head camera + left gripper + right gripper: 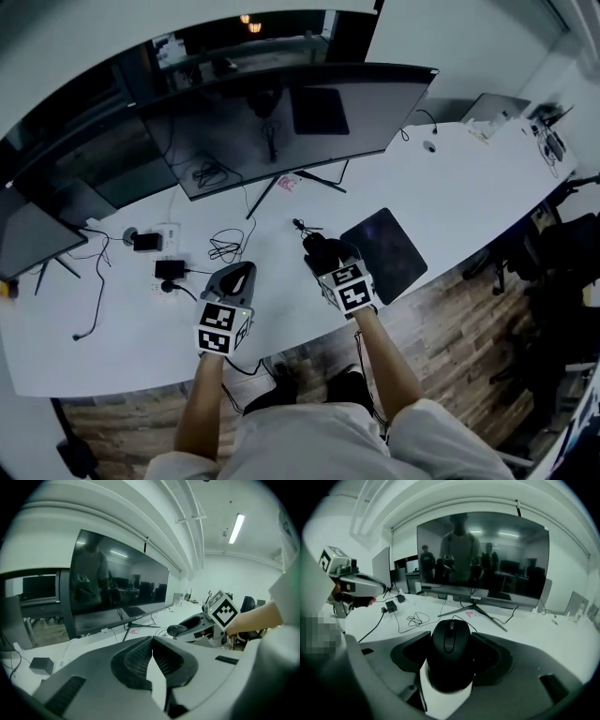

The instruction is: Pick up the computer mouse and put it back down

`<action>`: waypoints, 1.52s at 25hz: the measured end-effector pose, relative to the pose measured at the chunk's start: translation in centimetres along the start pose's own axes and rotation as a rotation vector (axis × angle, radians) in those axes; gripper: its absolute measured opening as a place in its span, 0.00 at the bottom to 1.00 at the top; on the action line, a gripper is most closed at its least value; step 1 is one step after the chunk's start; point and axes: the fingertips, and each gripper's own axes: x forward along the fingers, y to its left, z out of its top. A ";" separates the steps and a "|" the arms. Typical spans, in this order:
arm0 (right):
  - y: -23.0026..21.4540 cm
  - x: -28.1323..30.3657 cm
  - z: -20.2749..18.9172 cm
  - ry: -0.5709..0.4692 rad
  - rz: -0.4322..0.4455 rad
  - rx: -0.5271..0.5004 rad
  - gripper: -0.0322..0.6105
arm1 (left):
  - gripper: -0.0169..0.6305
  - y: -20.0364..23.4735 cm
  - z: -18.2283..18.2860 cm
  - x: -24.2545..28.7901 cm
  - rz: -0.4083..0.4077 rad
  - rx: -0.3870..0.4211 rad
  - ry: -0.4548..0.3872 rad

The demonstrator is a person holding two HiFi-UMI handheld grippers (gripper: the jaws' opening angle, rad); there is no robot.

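While the left gripper (239, 272) hovers over the table's (450, 187) front edge with its jaws pressed together on nothing, the right gripper (323, 253) beside it is clamped on the black mouse (450, 644). The mouse sits lengthwise between the pads, its wheel end pointing away from the person, held off the table just left of the dark mouse pad (389, 248). Beyond lie loose cables (225, 246), then the wide monitor (281, 122) along the back edge.
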 end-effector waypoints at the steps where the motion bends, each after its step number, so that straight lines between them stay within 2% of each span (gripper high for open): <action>1: -0.7 -1.1 1.0 -0.021 -0.011 -0.006 0.49 | 0.05 -0.4 0.8 0.2 -0.007 0.008 -0.008; 5: -3.7 -5.2 4.0 -0.087 -0.045 -0.028 0.49 | 0.05 -2.5 3.4 1.6 -0.038 0.034 -0.032; 10: -9.4 -9.1 2.7 -0.100 -0.101 0.003 0.49 | 0.05 -6.1 5.3 3.7 -0.067 0.044 -0.038; 14: -14.2 -10.2 -1.0 -0.066 -0.136 0.059 0.49 | 0.05 -8.7 5.4 6.0 -0.072 0.036 -0.012; 21: -21.2 -9.2 -10.4 0.056 -0.160 0.168 0.49 | 0.05 -13.1 4.2 11.1 -0.078 0.011 0.055; 26: -23.8 -8.0 -16.7 0.161 -0.148 0.202 0.49 | 0.05 -16.3 3.5 14.6 -0.090 0.001 0.089; 32: -24.6 -6.3 -20.6 0.230 -0.126 0.219 0.50 | 0.05 -18.3 3.0 17.6 -0.089 -0.010 0.112; 38: -24.8 -6.7 -20.3 0.224 -0.120 0.225 0.53 | 0.05 -18.7 2.6 18.5 -0.091 -0.017 0.119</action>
